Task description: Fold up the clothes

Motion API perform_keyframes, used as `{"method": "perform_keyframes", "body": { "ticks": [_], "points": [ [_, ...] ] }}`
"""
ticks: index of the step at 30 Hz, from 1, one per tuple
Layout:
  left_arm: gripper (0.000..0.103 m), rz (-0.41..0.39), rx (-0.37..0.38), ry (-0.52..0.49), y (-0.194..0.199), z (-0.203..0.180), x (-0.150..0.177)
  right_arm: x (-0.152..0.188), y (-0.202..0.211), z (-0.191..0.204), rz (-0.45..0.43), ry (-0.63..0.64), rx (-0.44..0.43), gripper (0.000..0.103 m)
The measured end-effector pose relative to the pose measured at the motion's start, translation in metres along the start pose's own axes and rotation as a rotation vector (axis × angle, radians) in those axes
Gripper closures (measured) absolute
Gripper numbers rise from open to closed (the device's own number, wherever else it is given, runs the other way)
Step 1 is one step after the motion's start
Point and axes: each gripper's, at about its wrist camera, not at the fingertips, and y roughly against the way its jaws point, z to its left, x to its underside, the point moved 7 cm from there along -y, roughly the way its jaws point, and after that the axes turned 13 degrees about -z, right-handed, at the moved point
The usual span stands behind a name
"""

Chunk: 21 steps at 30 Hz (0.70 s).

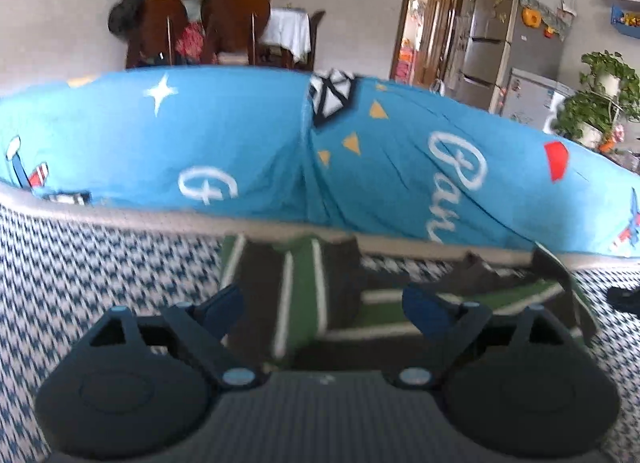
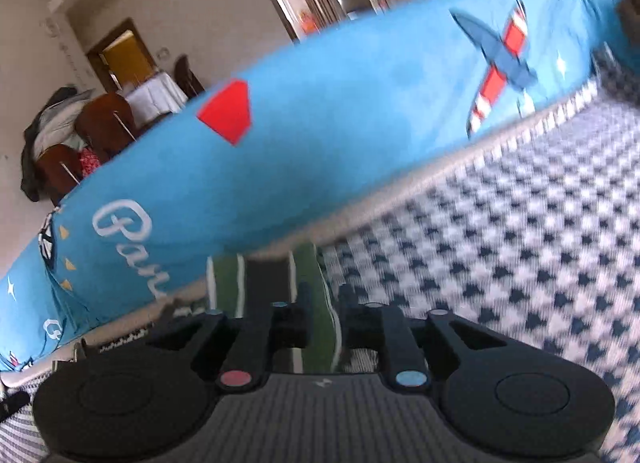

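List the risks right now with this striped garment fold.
The right gripper pinches only a narrow edge of the green striped garment, so it may slip out. The left gripper is open and holds nothing, so the cloth could sag unevenly. Both views are motion-blurred; a fast move could drag it across the houndstooth cover.

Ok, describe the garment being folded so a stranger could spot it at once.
Start at the long blue cushion printed with planes and white lettering. Below it spreads the blue-and-white houndstooth cover, and on that, against the cushion's foot, lies the green striped garment. It is the only green thing there, banded dark and ruled with thin white lines.
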Motion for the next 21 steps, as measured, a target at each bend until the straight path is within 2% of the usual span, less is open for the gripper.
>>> {"method": "perform_keyframes", "body": {
  "ticks": [6,12,14,15,18,21],
  "points": [
    [0.012,0.021,0.033,-0.022,0.024,-0.010,0.014,0.014,-0.003,-0.010,0.081,-0.165,-0.001,0.084],
    [0.011,0.050,0.042,-0.001,0.040,-0.013,0.029,0.024,-0.006,-0.013,0.108,-0.270,0.008,0.083],
    [0.011,0.055,0.047,-0.001,0.041,-0.014,0.032,0.026,-0.007,-0.010,0.110,-0.284,0.008,0.070],
    [0.011,0.054,0.047,-0.004,0.041,-0.015,0.032,0.027,-0.008,-0.009,0.114,-0.292,0.012,0.068],
    [0.011,0.051,0.052,-0.007,0.041,-0.016,0.031,0.030,-0.006,-0.010,0.111,-0.305,0.070,0.067],
    [0.011,0.055,0.056,0.003,0.040,-0.016,0.031,0.034,-0.009,-0.010,0.116,-0.345,0.058,0.067]
  ]
}}
